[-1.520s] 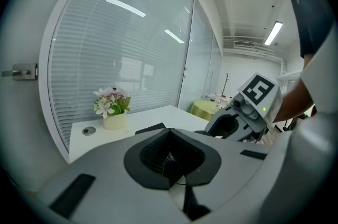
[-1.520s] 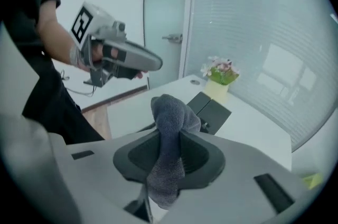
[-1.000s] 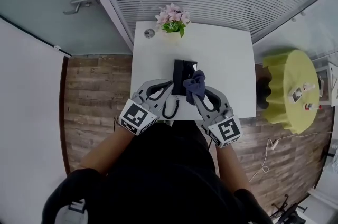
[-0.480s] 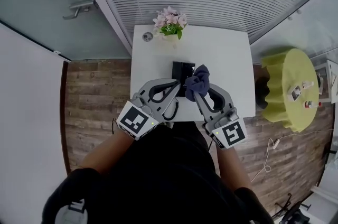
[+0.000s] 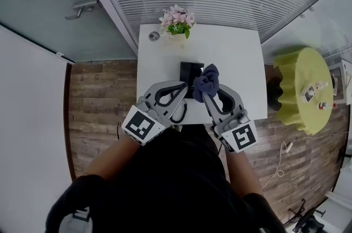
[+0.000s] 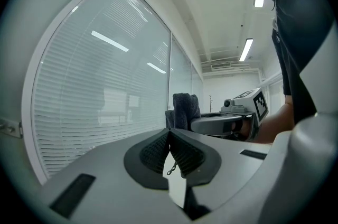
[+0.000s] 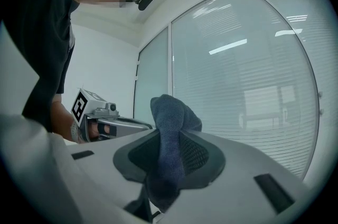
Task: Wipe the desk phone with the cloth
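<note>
The black desk phone (image 5: pixel 189 71) sits in the middle of the white table (image 5: pixel 236 61). Its dark cord (image 5: pixel 180 113) loops toward the table's near edge. A dark blue cloth (image 5: pixel 206 83) bunches over the phone's right side, and my right gripper (image 5: pixel 204 93) is shut on it. In the right gripper view the cloth (image 7: pixel 170 146) fills the gap between the pads. My left gripper (image 5: pixel 184 88) hovers at the phone's near left edge, shut with nothing held (image 6: pixel 169 134). From the left gripper view, the cloth (image 6: pixel 184 108) stands up beyond the tips.
A pot of pink flowers (image 5: pixel 177 21) and a small round object (image 5: pixel 155 36) stand at the table's far edge. A yellow-green round table (image 5: pixel 300 89) with small items is to the right. Blinds behind glass run along the far side, over wooden floor (image 5: pixel 99 100).
My right gripper has shifted the cloth slightly to the right and farther along the phone. The left gripper has hardly moved.
</note>
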`<control>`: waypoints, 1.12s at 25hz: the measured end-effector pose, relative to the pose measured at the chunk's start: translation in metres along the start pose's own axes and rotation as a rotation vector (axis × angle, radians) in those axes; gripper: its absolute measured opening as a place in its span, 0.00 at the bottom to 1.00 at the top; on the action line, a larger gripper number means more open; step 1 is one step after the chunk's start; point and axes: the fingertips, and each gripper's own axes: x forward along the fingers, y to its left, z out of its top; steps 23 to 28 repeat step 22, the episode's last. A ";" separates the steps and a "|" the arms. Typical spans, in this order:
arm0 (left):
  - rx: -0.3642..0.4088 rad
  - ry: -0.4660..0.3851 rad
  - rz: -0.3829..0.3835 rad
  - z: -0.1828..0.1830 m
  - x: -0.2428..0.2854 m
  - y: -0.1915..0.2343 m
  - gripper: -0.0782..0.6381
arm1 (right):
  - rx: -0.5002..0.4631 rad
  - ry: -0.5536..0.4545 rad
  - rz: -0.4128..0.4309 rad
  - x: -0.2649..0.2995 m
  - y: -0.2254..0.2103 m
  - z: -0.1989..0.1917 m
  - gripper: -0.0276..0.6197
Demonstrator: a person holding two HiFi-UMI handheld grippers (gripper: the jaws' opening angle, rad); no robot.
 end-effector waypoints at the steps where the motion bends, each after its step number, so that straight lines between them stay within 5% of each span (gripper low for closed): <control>1: 0.000 -0.001 0.001 0.000 0.000 0.000 0.12 | 0.000 -0.001 -0.001 0.000 0.000 0.000 0.21; 28: 0.004 -0.004 0.019 -0.002 -0.007 -0.009 0.12 | -0.002 -0.011 -0.010 -0.010 0.006 0.000 0.21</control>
